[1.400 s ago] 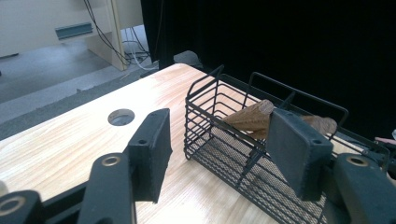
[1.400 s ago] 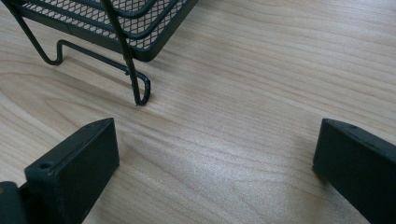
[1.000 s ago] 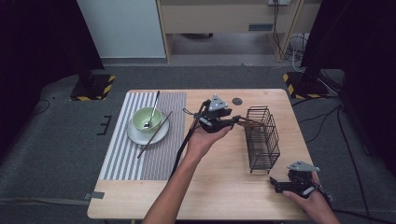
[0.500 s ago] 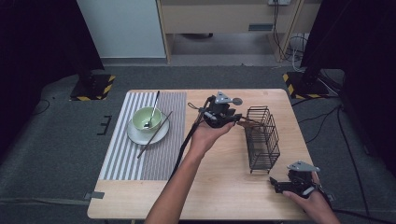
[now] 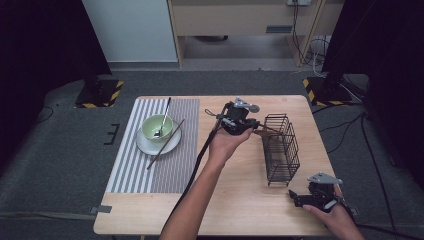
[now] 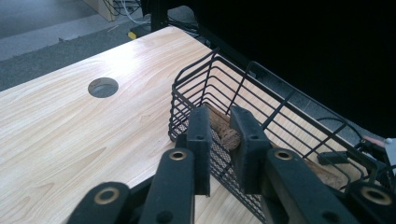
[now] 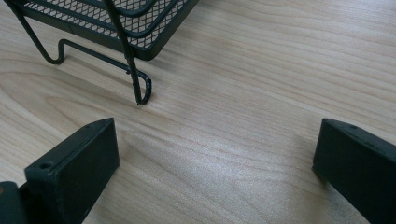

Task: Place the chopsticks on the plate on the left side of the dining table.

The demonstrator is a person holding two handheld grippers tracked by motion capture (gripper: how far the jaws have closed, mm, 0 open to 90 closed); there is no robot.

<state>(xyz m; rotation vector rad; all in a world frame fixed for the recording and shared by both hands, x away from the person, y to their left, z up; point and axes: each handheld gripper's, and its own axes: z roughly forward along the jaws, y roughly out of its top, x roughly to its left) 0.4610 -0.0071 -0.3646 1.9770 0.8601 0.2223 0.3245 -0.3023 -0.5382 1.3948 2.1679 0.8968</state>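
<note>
My left gripper [image 5: 254, 126] [image 6: 219, 119] reaches to the near end of a black wire basket [image 5: 281, 147] [image 6: 261, 105] at the middle right of the table. Its jaws have just been closing and are shut on a brown wooden piece [image 6: 224, 131] [image 5: 265, 132] that pokes out of the basket's end. My right gripper [image 5: 296, 198] [image 7: 217, 144] rests low at the front right corner, open, with bare wood between its jaws. One wire foot of the basket [image 7: 140, 88] stands just ahead of it.
On a striped placemat [image 5: 125, 170] at the left, a green bowl [image 5: 152, 131] with a spoon [image 5: 165, 112] sits on a white plate [image 5: 145, 147]. A dark stick [image 5: 167, 142] leans on the plate's rim. A round hole [image 6: 102, 87] pierces the tabletop beyond the basket.
The left hand has shifted slightly toward the basket's end. The right hand has kept still.
</note>
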